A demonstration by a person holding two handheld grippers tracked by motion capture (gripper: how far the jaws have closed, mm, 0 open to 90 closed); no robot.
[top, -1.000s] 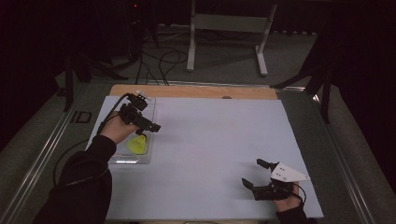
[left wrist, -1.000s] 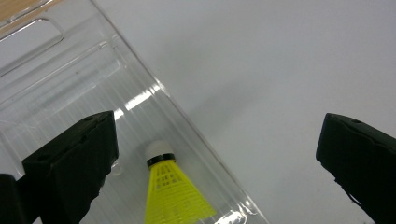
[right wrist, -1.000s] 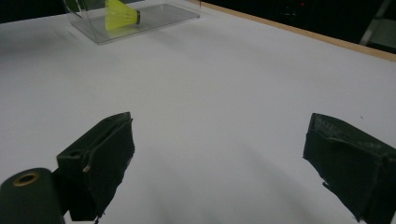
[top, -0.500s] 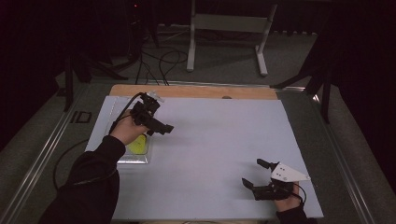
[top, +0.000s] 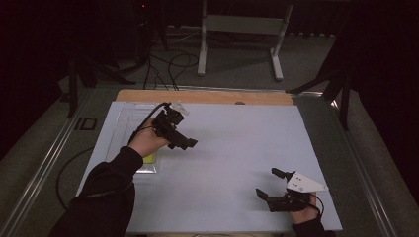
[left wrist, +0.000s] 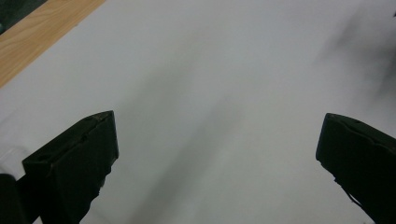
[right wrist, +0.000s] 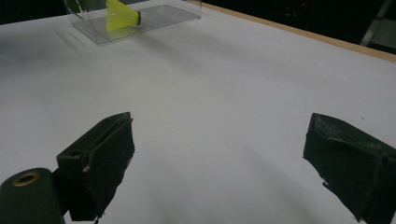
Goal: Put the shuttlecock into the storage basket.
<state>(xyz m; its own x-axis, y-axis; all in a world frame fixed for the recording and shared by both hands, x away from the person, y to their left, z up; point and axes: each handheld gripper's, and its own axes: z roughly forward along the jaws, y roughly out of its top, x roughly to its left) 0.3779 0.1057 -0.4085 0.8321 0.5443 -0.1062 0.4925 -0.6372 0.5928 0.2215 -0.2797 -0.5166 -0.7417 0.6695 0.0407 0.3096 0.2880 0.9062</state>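
A yellow shuttlecock (top: 149,159) (right wrist: 122,17) lies in a clear plastic tray (top: 129,123) (right wrist: 163,14) on the left side of the white table. My left gripper (top: 185,143) (left wrist: 215,121) is held just right of the tray, above the table. Its jaws are wide apart, with bare white surface between them. My right gripper (top: 269,185) (right wrist: 219,121) rests low near the front right corner. It stands open and empty, and it points across the table toward the tray.
The white sheet (top: 237,148) covers the table, and a wooden strip (top: 207,96) runs along its far edge. A metal stand (top: 237,24) and cables (top: 168,64) are on the floor beyond the table. A dark sleeve (top: 104,197) comes in at the lower left.
The left hand has lifted its gripper away from over the tray and swung it right, toward the table's middle. The shuttlecock stays in the tray. The right gripper has not moved.
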